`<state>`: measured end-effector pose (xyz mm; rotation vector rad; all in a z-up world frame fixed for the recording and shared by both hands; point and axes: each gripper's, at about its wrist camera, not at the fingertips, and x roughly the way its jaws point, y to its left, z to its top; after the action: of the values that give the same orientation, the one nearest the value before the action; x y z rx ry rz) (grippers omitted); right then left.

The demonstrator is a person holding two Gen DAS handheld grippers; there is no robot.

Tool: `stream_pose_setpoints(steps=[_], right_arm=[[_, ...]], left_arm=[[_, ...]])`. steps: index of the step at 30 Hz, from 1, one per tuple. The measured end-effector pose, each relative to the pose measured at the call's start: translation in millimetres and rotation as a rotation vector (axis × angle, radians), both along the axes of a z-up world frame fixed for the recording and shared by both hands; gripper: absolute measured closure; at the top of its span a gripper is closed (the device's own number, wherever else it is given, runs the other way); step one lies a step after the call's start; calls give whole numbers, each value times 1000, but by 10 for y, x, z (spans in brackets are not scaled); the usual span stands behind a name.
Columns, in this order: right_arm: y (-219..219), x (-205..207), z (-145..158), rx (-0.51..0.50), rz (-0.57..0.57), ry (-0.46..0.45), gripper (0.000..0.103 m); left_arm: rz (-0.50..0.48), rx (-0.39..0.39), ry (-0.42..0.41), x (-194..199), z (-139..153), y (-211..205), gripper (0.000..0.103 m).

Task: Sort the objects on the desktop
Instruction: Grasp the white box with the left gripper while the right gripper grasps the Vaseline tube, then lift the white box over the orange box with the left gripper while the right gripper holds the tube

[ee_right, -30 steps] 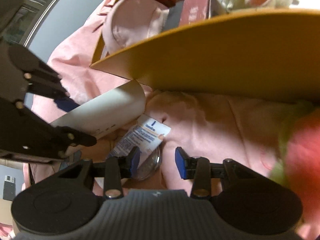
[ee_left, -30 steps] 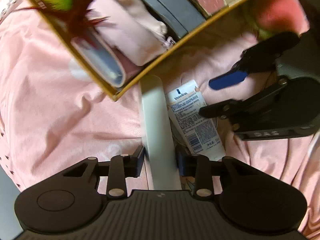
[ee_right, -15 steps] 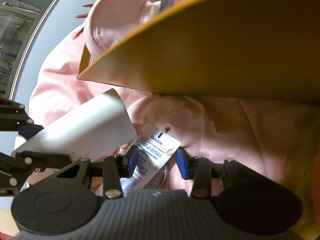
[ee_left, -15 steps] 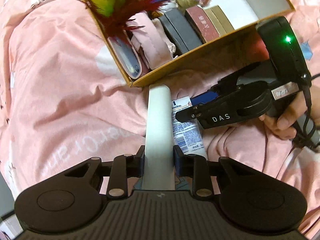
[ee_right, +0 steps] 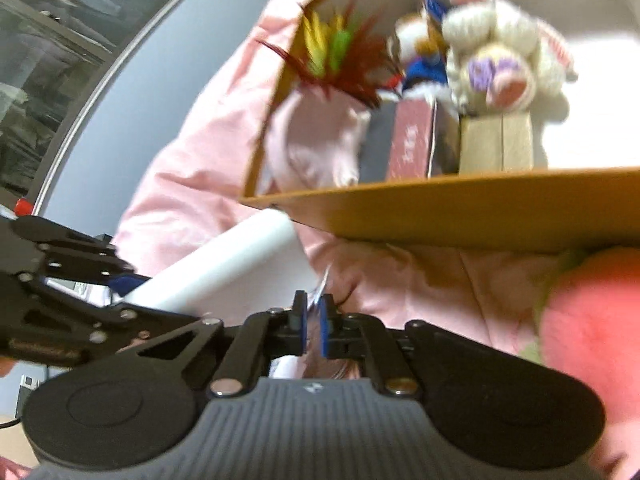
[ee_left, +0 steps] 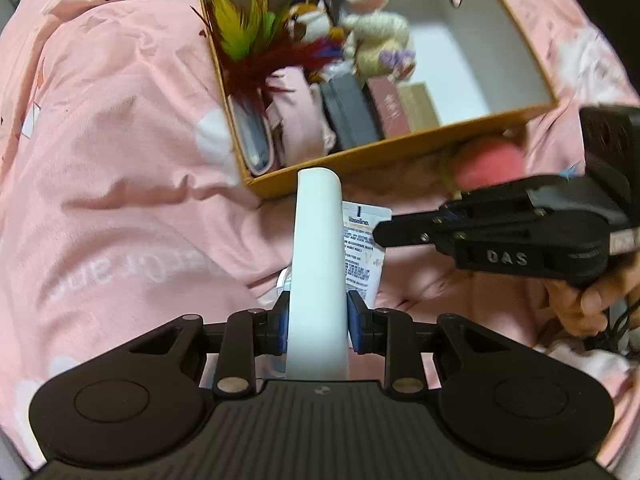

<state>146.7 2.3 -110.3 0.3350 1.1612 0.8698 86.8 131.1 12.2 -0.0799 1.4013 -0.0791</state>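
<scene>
Left gripper (ee_left: pixel 316 322): we hold the white tube (ee_left: pixel 318 264) near the box (ee_left: pixel 400 152); right gripper (ee_right: pixel 314 320): pinches the sachet (ee_left: pixel 366 248). Next: lift both over the box's rim.

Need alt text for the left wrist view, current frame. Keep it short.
The left hand-held gripper is shut on a white tube pointing at an open orange box of toys and small cases on pink bedding. The right hand-held gripper reaches in over a Vaseline tube.
</scene>
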Motion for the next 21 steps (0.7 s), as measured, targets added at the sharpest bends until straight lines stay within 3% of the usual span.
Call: stream_pose_setpoints(steps=[6,12,16,21], right_arm=[[-288,-149,368,-17,-9,-114,99],[-547,-230,615,-139,-25,-310,99],[-597,-404,602,-275,29,-391,99],[-629,-506,408,-343,80,-370,98]], left_arm=[[63,-80,-112,-150,6,3,71],[123,-193,-222,-150,37,24,71],[144,-266,-262,-153,-20,-28,71],[211,-381,-309,-200,-140,-36,71]])
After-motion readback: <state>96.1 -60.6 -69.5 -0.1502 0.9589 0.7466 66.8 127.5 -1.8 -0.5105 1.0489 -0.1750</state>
